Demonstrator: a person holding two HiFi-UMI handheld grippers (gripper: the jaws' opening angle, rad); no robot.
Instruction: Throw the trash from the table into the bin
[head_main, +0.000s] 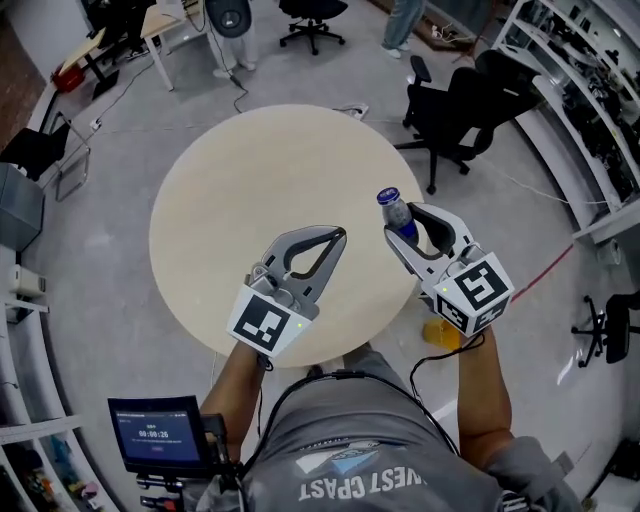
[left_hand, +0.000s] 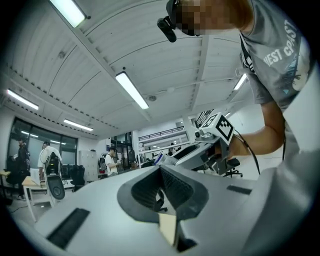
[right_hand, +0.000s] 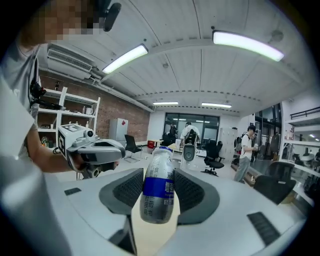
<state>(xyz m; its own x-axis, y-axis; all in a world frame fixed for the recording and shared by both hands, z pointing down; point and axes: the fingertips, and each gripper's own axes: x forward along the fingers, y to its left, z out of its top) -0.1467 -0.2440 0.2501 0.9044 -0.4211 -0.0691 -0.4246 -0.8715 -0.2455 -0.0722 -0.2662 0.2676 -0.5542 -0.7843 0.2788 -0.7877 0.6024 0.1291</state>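
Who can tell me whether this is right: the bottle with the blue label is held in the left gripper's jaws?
Wrong in one respect: the side. The bottle with the blue label is held in the jaws of the right gripper, as the right gripper view shows. The jaws of the left gripper are together with nothing between them.

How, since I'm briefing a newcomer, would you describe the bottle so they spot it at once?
Find the round beige table in front of the person. Over its right edge the right tongs grip a bottle. It is silvery with a blue label band; the left tongs beside it hold nothing.
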